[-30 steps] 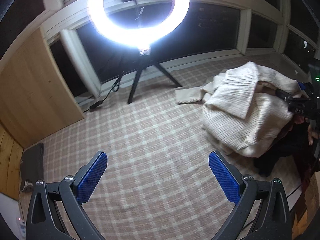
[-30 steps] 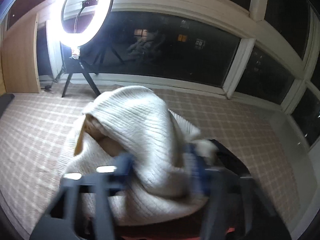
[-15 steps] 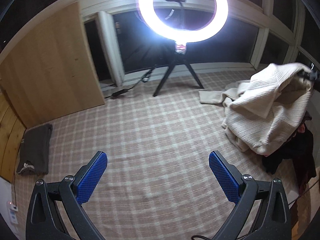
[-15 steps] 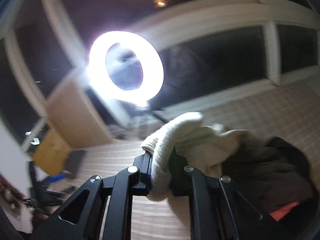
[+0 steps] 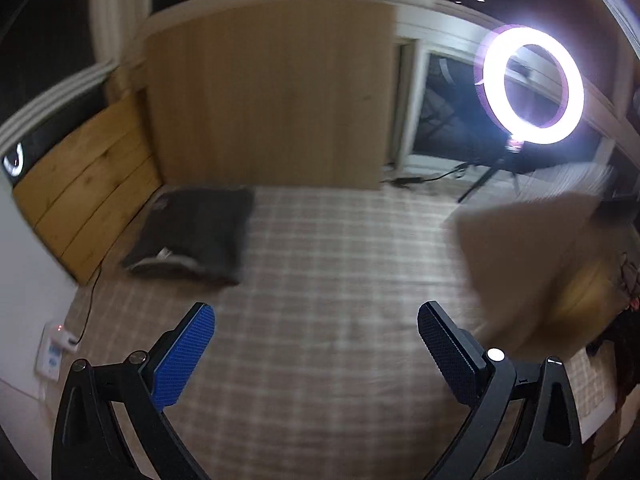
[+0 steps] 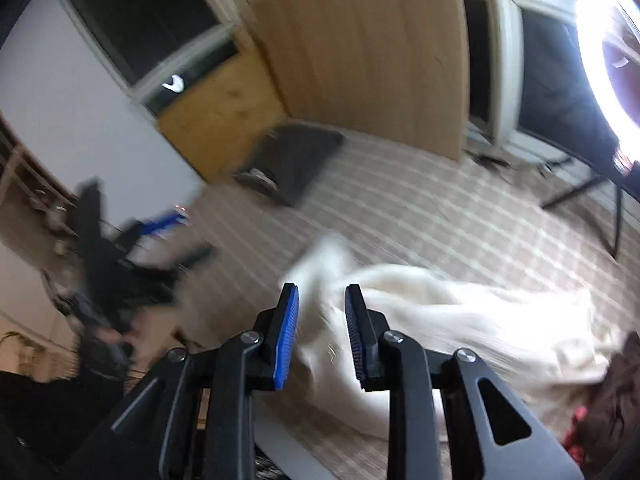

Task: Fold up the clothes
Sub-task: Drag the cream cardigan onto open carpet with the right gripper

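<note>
A cream knitted sweater [image 6: 460, 320] lies rumpled on the checked bed cover, blurred by motion. In the left wrist view it is a blurred beige shape [image 5: 532, 264] at the right. My right gripper [image 6: 322, 312] has its jaws a little apart, and the sweater shows in the gap below them, no longer pinched. My left gripper [image 5: 316, 344] is wide open and empty above the bare cover; it also shows blurred at the left of the right wrist view [image 6: 160, 220].
A folded dark grey garment [image 5: 192, 236] lies at the far left by the wooden headboard [image 5: 92, 184]. A lit ring light on a tripod [image 5: 532, 84] stands at the far right. Dark and red clothes [image 6: 604, 392] are piled at the right edge.
My right gripper swung the sweater left over the bed and has opened off it; the sweater has dropped onto the cover. My left gripper turned left, still open.
</note>
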`<action>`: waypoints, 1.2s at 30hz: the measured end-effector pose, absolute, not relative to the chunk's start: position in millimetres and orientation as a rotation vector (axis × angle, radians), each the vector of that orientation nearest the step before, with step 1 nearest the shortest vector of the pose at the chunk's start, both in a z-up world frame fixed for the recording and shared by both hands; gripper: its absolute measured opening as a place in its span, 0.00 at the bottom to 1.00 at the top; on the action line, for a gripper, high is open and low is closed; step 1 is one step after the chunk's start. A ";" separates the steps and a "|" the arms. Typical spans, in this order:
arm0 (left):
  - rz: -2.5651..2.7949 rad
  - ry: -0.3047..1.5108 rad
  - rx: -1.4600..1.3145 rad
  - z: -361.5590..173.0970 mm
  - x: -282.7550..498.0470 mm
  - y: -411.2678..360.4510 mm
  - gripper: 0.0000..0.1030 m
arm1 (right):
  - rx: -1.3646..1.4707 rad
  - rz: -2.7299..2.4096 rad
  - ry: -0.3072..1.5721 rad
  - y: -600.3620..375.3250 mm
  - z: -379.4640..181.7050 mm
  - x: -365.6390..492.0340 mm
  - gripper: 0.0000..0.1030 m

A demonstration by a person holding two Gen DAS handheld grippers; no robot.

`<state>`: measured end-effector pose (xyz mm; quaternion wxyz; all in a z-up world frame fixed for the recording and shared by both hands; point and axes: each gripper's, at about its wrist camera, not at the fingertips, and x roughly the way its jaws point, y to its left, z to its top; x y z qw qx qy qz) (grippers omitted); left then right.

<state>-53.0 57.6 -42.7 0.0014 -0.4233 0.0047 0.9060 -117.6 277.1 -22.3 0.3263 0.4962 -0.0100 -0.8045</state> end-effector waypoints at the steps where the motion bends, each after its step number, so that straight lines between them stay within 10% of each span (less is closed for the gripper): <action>1: 2.830 0.015 -1.352 -49.0 -53.4 50.4 0.99 | 1.318 -2.143 -0.042 290.6 -32.7 -115.3 0.38; 3: 2.804 0.015 -1.398 -61.6 -54.3 36.1 0.99 | 1.364 -2.238 -0.053 317.5 -55.2 -110.8 0.59; 12: 2.603 0.191 -1.583 -137.3 -69.0 31.4 0.99 | 1.647 -2.259 -0.139 336.4 -179.8 -55.7 0.59; 26: 2.441 0.448 -1.607 -186.6 -65.8 11.5 0.99 | 1.472 -2.094 0.571 177.7 -246.1 0.3 0.62; 27: 2.433 0.434 -1.615 -188.6 -67.5 9.7 0.99 | 1.487 -2.093 0.557 178.3 -246.0 -0.9 0.60; 29: 2.420 0.416 -1.624 -192.2 -73.0 8.0 0.99 | 1.518 -2.121 0.507 188.0 -239.5 -4.2 0.07; 36: 2.384 0.488 -1.558 -184.5 -73.4 14.7 0.99 | 1.520 -2.446 0.089 326.8 -151.3 -14.3 0.07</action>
